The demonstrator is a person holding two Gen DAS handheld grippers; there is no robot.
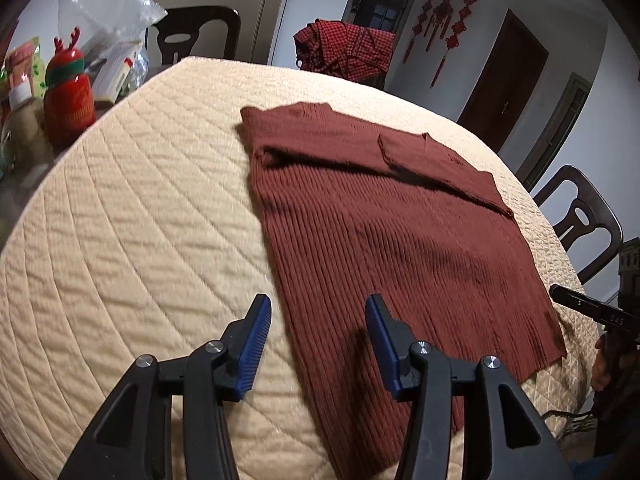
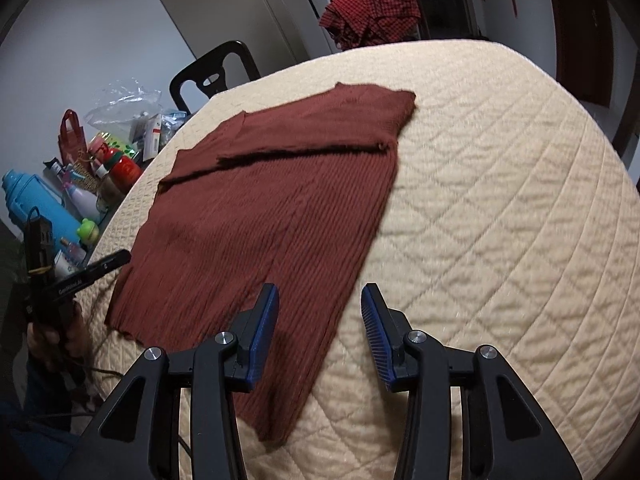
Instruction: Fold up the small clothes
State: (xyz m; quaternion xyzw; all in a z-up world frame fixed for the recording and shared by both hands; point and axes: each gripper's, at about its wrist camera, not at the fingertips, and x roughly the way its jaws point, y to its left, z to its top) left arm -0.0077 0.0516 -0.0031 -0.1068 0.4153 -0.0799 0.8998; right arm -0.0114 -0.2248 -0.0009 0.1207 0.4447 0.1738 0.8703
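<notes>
A rust-brown ribbed knit sweater (image 1: pixel 380 232) lies flat on the beige quilted table cover (image 1: pixel 140 220), with its sleeves folded across the far end. It also shows in the right wrist view (image 2: pixel 260 208). My left gripper (image 1: pixel 318 306) is open and empty, just above the sweater's near left hem corner. My right gripper (image 2: pixel 320 294) is open and empty, over the sweater's near right hem corner. The right gripper's tip shows at the right edge of the left wrist view (image 1: pixel 568 294); the left gripper's tip shows at the left of the right wrist view (image 2: pixel 108 262).
Bottles, a red reindeer jar (image 1: pixel 68 96) and plastic bags crowd the table's left edge, with a blue flask (image 2: pixel 36 208). Dark chairs (image 1: pixel 580 220) stand around the table. A red checked cloth (image 1: pixel 344 48) hangs over the far chair. The quilted cover (image 2: pixel 500 200) stretches to the right.
</notes>
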